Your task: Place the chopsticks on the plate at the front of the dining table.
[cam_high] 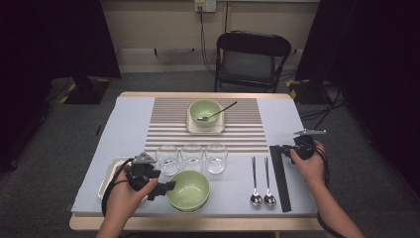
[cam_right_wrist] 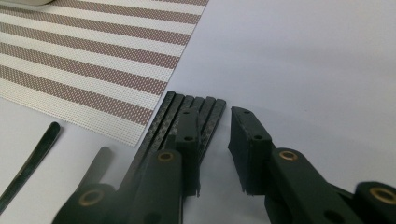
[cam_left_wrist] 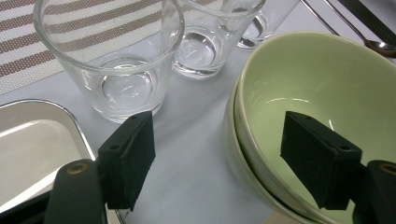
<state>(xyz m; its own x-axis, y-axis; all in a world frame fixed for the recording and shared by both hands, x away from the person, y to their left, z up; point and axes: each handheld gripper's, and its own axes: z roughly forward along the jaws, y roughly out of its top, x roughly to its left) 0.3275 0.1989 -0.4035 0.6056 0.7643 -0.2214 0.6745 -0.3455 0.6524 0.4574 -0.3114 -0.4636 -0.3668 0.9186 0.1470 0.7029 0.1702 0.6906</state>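
In the high view, the left gripper [cam_high: 166, 187] is at the near left of the table, and its jaws reach the left rim of the stacked green bowls [cam_high: 190, 191]. The right gripper [cam_high: 278, 148] is at the right side, at the far end of a bundle of black chopsticks [cam_high: 280, 178] that lies along the table. Two spoons [cam_high: 262, 183] lie just left of the chopsticks, and three glasses [cam_high: 192, 157] stand in a row behind the bowls. A metal tray [cam_high: 107, 174] is under the left hand. The table [cam_high: 124, 124] has a pale blue cover with a striped mat [cam_high: 208, 134], and a black chair [cam_high: 252, 59] stands behind it on a grey floor. In the left gripper view, the jaws are wide apart: one is inside the upper bowl [cam_left_wrist: 322, 84], the other outside it, and neither presses the rim. In the right gripper view, the jaws are open, with one over the chopstick ends [cam_right_wrist: 196, 109] and the other beside them over bare cloth.
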